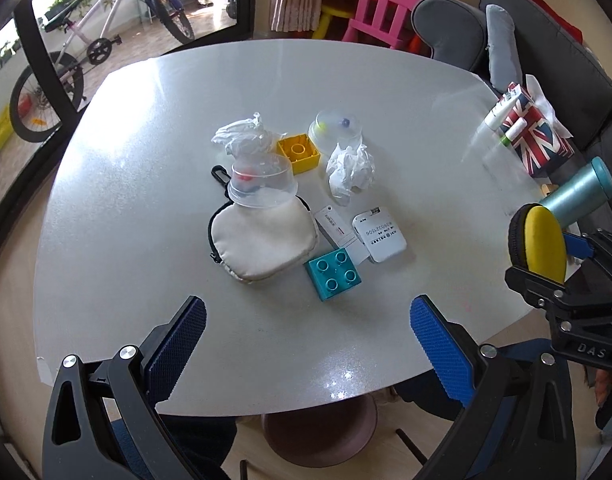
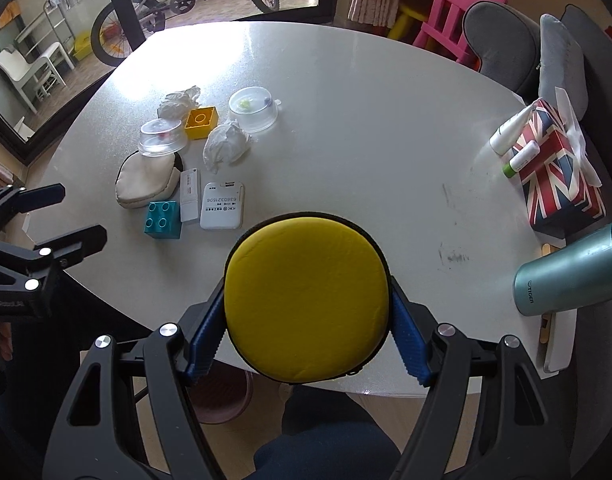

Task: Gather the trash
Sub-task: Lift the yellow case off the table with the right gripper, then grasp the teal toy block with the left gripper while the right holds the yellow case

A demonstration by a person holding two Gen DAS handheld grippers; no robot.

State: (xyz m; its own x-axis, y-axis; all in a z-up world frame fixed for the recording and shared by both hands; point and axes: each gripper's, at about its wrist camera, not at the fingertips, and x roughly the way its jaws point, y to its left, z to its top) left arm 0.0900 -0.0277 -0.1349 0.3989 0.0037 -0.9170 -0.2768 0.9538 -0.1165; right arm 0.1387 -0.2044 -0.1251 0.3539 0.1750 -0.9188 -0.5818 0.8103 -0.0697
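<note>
Left gripper [image 1: 307, 344] gapes wide and empty; the crumpled tissue [image 1: 350, 169] lies on the table [image 1: 385, 80] at its 12 o'clock, the nearer hand. Right gripper [image 2: 306, 336] clamps a yellow case [image 2: 306, 300].

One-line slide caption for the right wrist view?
Right gripper clamps a round yellow case above the white table's near edge; crumpled tissues, toy blocks and clear tubs lie beyond.

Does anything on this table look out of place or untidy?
Yes. Two crumpled tissues lie loose among toys on the table, and dark smudges mark its surface near the teal bottle.
</note>
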